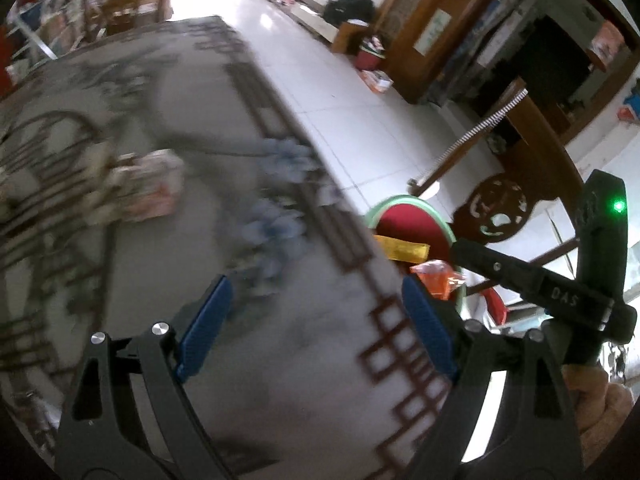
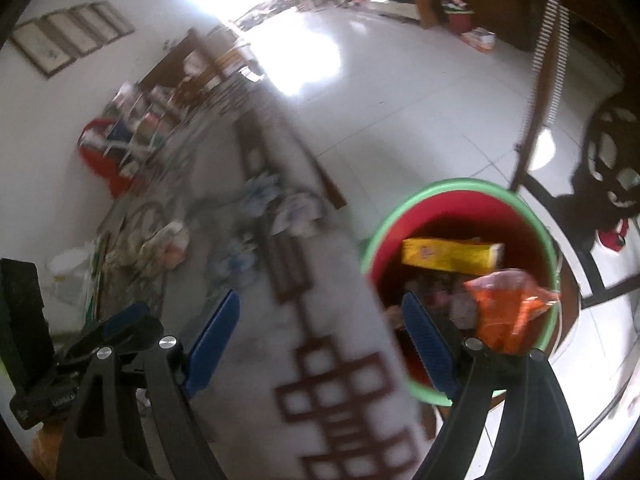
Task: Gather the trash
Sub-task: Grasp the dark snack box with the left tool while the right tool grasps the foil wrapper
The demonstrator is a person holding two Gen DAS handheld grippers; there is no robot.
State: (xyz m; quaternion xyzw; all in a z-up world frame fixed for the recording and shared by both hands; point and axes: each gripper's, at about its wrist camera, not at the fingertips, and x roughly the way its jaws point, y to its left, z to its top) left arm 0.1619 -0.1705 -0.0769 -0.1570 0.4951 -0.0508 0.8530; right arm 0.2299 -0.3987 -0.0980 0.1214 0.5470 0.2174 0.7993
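Over table (image 2: 256, 340) edge, both grippers (image 1: 316, 324) (image 2: 320, 340) gaping empty; orange bag (image 2: 508, 308) sitting in bin (image 2: 548, 240)

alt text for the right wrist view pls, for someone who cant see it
The open right gripper, nothing between its blue pads, points down at the edge of a patterned table. Beside the table stands a red bin with a green rim holding a yellow box and an orange wrapper.
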